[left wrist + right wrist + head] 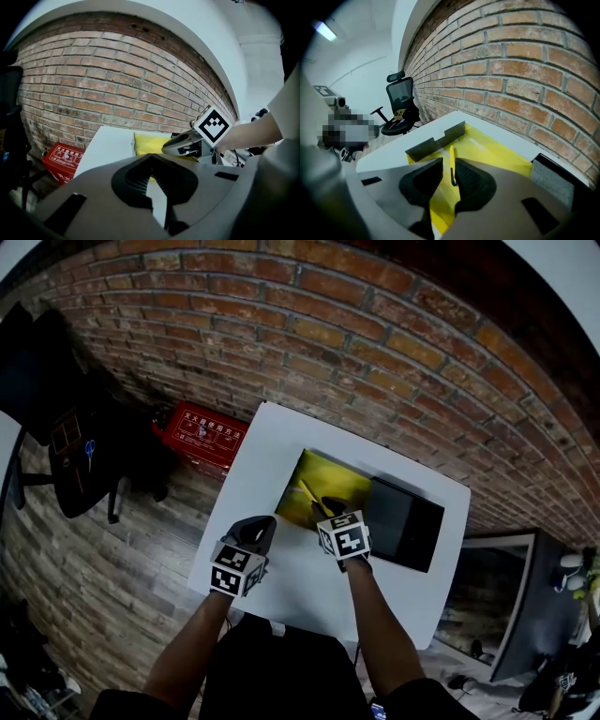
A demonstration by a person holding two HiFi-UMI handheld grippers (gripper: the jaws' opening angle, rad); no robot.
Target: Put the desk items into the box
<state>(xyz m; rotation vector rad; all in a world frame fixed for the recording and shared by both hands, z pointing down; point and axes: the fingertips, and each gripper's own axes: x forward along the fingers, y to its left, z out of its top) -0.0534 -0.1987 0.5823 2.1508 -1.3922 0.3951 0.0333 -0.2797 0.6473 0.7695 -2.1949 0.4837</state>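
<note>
The right claw (446,166) hangs over the open yellow-lined box (339,480) in the middle of the white surface (272,442). Its jaws are a little apart around a thin yellow pen (451,160), which leans on one pad with a sliver of gap at the other. The pen's near end is dark and hooked, and I can't make out what it is. Its far end points to about 11 o'clock, into the box. From above, the claw's marker cube hides where pen and pads meet. The black lid (405,521) lies at the box's 3 o'clock, touching it. The right forearm reaches straight out from the near edge. The left claw (261,526) sits at the box's 8 o'clock, jaws slightly parted with only bare surface between them, its forearm angled in from 7 o'clock.
</note>
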